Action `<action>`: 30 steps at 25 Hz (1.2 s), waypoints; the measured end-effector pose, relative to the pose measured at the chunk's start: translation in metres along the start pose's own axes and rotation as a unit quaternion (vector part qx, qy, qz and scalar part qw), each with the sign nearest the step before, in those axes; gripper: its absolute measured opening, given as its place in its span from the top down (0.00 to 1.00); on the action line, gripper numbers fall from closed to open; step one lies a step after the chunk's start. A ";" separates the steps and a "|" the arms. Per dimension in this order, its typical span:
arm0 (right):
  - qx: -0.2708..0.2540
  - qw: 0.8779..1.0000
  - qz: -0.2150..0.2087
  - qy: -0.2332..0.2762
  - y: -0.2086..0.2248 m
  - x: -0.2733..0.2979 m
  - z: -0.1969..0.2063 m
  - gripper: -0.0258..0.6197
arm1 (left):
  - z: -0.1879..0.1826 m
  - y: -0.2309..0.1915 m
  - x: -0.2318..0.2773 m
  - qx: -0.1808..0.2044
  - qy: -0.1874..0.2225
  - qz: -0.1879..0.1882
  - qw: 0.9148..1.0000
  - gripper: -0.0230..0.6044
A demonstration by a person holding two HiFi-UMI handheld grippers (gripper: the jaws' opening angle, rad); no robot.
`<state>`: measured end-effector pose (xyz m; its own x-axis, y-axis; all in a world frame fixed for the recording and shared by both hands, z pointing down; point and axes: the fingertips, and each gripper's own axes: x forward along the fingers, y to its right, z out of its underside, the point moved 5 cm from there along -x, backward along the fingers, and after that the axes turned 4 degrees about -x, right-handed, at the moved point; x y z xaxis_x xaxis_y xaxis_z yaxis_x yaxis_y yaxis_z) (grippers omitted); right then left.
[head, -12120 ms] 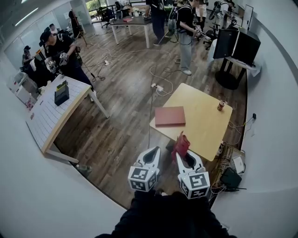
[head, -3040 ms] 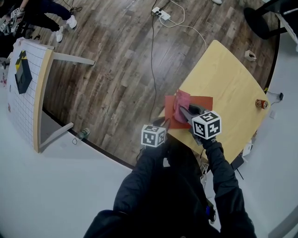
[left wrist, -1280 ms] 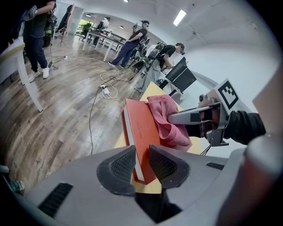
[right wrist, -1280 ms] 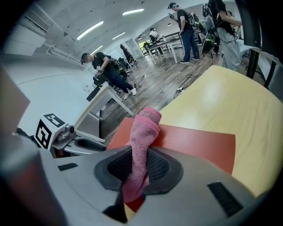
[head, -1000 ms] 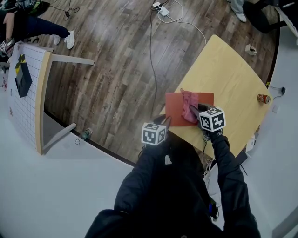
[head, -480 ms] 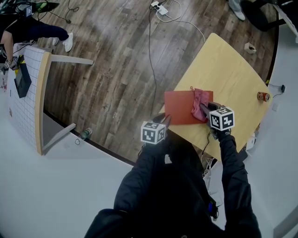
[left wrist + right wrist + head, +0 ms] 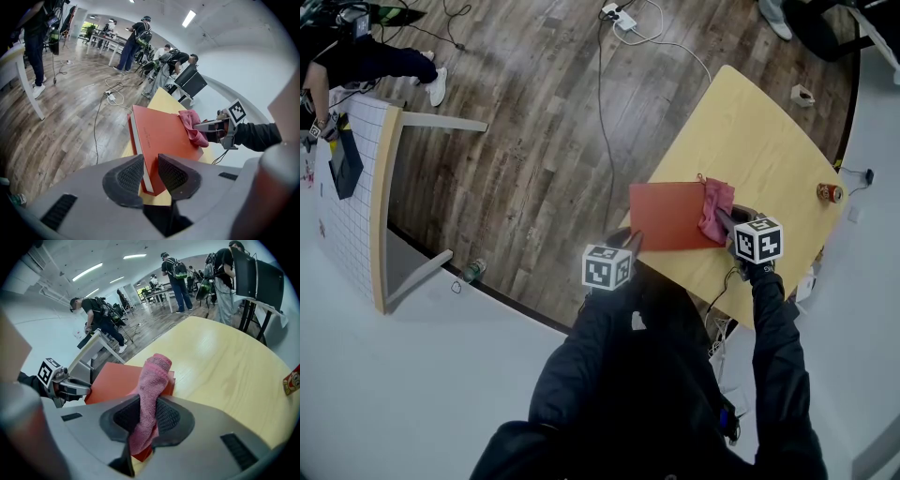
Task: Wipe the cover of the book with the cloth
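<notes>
The book (image 7: 670, 214), red and closed, lies flat at the near edge of the yellow table (image 7: 750, 122), its long side along that edge; its left corner reaches the table's rim above the wooden floor (image 7: 525, 141). The left gripper (image 7: 150, 173) has that near corner between its jaws, one jaw against the white page edge and the other on the cover, clamped on it. The right gripper (image 7: 149, 417) is closed on the cloth (image 7: 715, 208), a pink bunched rag that sticks out past the jaw tips. The cloth rests on the right end of the cover, at the far corner, and its folded end hangs a little over the book's edge toward the bare table top. The rest of the cover, from the middle to the left, is bare. A small can (image 7: 829, 193) stands well apart from the book, near the table's right rim. Cables and a power strip (image 7: 621, 17) lie on the floor beyond the table; a white table (image 7: 356, 178) stands at the left; several people stand in the room behind.
</notes>
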<state>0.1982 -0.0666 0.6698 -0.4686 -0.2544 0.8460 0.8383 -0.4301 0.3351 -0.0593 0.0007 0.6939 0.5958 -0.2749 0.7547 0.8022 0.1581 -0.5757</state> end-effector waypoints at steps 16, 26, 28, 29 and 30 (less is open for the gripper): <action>-0.015 0.996 -0.071 0.046 -0.073 -0.016 -0.033 0.84 | -0.001 0.000 -0.002 0.000 -0.002 0.003 1.000 0.78; -0.029 0.984 -0.178 0.015 -0.154 0.026 -0.020 0.84 | 0.000 -0.001 -0.001 0.002 -0.004 0.009 1.000 0.78; -0.024 0.981 -0.193 0.009 -0.161 0.035 -0.016 0.84 | 0.000 -0.001 -0.001 0.001 -0.004 0.012 1.000 0.78; -0.021 0.980 -0.197 0.006 -0.163 0.040 -0.015 0.84 | 0.000 -0.002 0.000 0.001 -0.004 0.012 1.000 0.78; -0.019 0.980 -0.199 0.002 -0.165 0.044 -0.013 0.84 | 0.000 -0.002 0.000 0.001 -0.005 0.013 1.000 0.78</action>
<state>0.0356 -0.0181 0.6466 -0.7569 -0.0634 0.6504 0.5788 -0.5271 0.6222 -0.0609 0.0005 0.6950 0.6169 -0.2620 0.7422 0.7864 0.1668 -0.5948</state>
